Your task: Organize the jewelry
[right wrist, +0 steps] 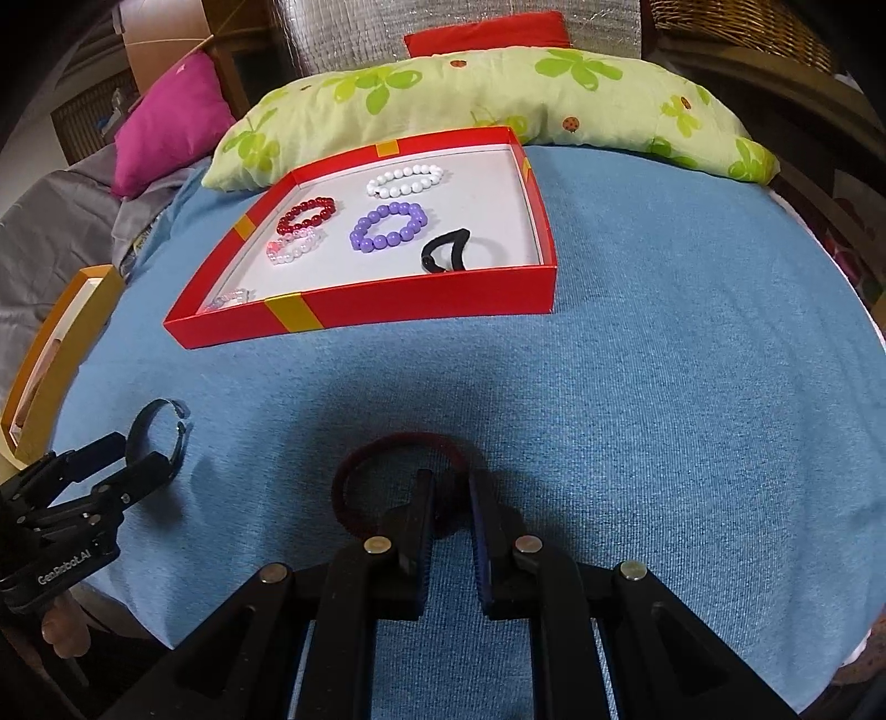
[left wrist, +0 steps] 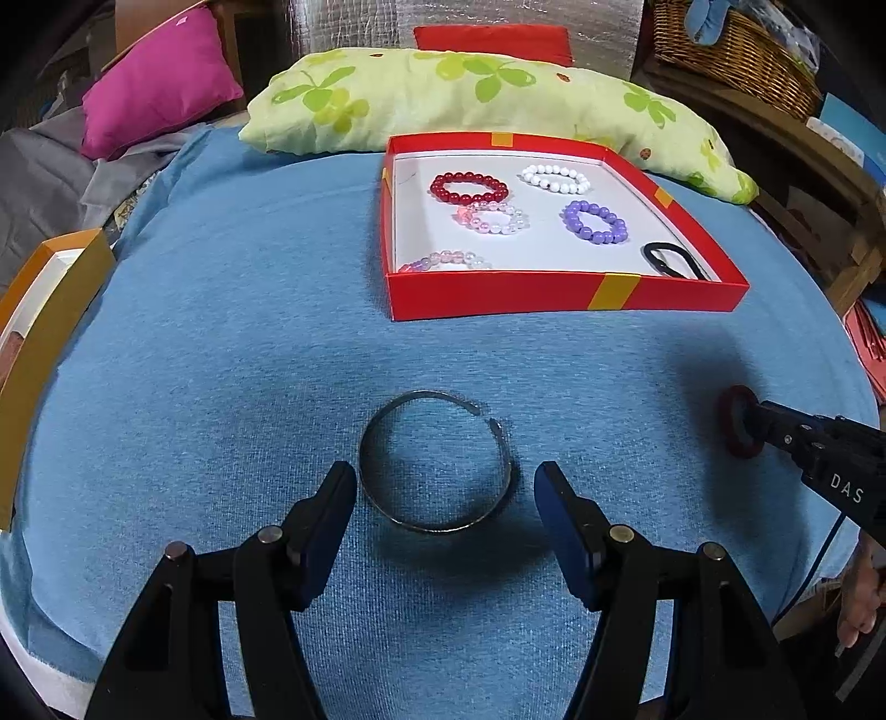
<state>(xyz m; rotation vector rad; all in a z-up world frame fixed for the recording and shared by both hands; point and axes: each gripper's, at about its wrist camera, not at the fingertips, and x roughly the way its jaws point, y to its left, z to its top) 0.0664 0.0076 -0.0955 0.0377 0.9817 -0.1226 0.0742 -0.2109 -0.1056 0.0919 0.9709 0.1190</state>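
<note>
A thin metal bangle (left wrist: 382, 423) lies flat on the blue cloth (left wrist: 221, 332). My left gripper (left wrist: 443, 484) is open with one finger on each side of the bangle, neither pad pressing on it; the right wrist view shows the same gripper (right wrist: 147, 448) and bangle (right wrist: 158, 407). My right gripper (right wrist: 451, 490) is shut on a dark red hair tie (right wrist: 387, 443), and it appears at the right edge of the left wrist view too (left wrist: 767, 423). Behind stands the red box (left wrist: 554, 293) (right wrist: 387, 310) holding several bead bracelets, such as the purple one (left wrist: 595, 221), and a black hair tie (left wrist: 667, 257).
A green leaf-print pillow (left wrist: 470, 94) lies behind the box and a magenta cushion (left wrist: 160, 77) sits at the back left. An orange box (left wrist: 50, 310) stands at the cloth's left edge. A wicker basket (left wrist: 736, 50) is at the back right.
</note>
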